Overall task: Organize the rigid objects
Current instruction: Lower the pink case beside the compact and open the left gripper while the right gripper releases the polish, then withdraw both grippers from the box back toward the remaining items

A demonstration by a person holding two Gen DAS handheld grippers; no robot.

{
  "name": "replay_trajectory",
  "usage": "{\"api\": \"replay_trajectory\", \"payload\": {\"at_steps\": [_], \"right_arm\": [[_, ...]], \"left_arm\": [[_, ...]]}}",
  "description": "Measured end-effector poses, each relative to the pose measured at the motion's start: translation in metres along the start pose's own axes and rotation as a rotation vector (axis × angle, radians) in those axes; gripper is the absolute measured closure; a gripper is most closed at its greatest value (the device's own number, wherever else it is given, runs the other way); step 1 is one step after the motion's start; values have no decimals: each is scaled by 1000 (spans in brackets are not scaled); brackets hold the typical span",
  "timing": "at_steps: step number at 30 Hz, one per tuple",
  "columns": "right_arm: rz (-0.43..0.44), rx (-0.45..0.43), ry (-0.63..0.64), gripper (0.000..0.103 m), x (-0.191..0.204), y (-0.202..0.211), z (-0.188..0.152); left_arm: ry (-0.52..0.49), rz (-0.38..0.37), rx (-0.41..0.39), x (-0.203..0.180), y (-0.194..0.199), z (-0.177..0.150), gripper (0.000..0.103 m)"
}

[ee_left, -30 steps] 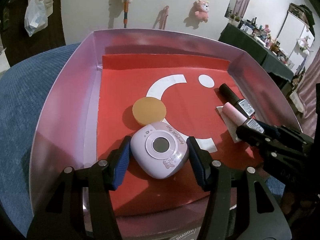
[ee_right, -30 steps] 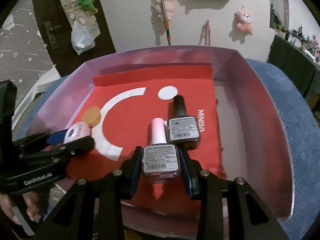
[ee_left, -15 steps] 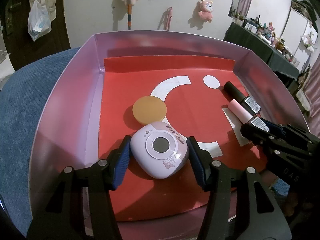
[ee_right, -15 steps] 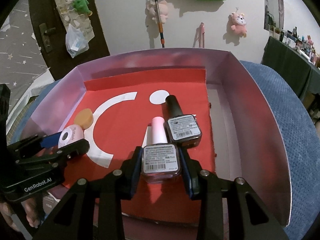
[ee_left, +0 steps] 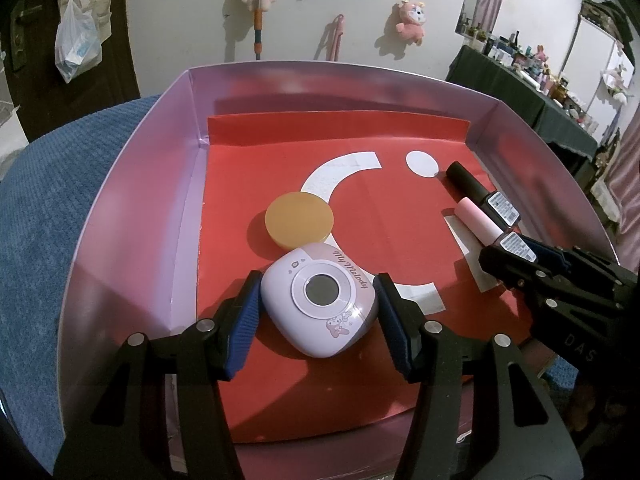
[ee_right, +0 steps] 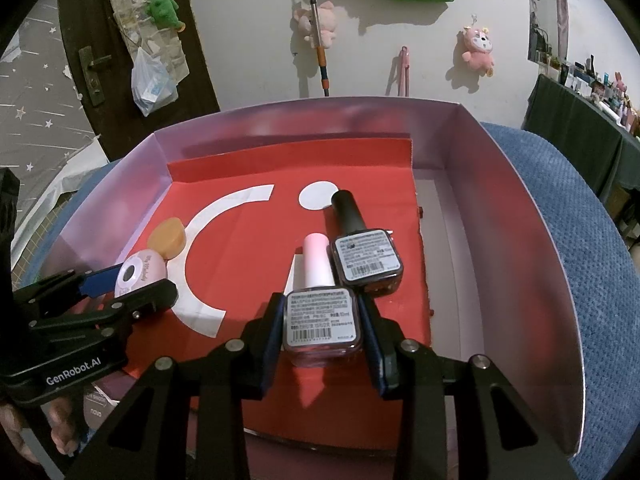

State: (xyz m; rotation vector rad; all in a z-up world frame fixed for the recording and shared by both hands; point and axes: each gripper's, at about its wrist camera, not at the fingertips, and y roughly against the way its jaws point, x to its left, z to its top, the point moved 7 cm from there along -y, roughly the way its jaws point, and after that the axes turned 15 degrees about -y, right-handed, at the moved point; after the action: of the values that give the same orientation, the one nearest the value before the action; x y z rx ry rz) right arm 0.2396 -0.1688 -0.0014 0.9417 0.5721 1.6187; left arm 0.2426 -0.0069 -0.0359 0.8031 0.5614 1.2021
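A pink-walled box (ee_left: 132, 208) with a red paper floor holds the objects. My left gripper (ee_left: 316, 312) is shut on a lilac "My Melody" case (ee_left: 320, 304), which rests on the red floor. An orange round lid (ee_left: 299, 220) lies just behind it. My right gripper (ee_right: 322, 330) is shut on a pink-capped nail polish bottle (ee_right: 320, 316) lying on the floor. A black-capped nail polish bottle (ee_right: 360, 252) lies beside it on the right, touching or nearly so. The right gripper also shows in the left wrist view (ee_left: 516, 256).
The box (ee_right: 532, 248) sits on a blue textured cushion (ee_right: 580, 200). The box walls rise on all sides. Plush toys hang on the white wall behind. A cluttered dark table (ee_left: 532, 92) stands at far right.
Both cameras have pulled back and risen a little, so the box appears lower and farther in each view. The case and the pink bottle stay between the fingers.
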Motion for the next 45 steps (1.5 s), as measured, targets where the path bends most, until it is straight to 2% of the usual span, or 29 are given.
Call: {"api": "replay_trajectory", "payload": {"at_steps": [11,14,16,19,30,39,45], "right_arm": [[-1,-1,1,63,0,1,0],[-1,-1,1,63,0,1,0],[-1,0,1,63,0,1,0],[12,3,-5,60,0,2,0],[16,-9,-10,60,1,10,2],[25,-47,-4,54,9,26,2],[41,-74,-7,45,14,41,3]], "left_arm": [[-1,-11,-5,1,1,1,49],[11,-41,-11,1,2,1,39],[10,-47,-12,-1,3,2,35],[-2,-38,-11,-1,2,2,35],[-14,-24,-26,-4,7,2,35],[-24,-5,-61,-6,26,5,33],[-43,20,-88,-9,39,5,30]]}}
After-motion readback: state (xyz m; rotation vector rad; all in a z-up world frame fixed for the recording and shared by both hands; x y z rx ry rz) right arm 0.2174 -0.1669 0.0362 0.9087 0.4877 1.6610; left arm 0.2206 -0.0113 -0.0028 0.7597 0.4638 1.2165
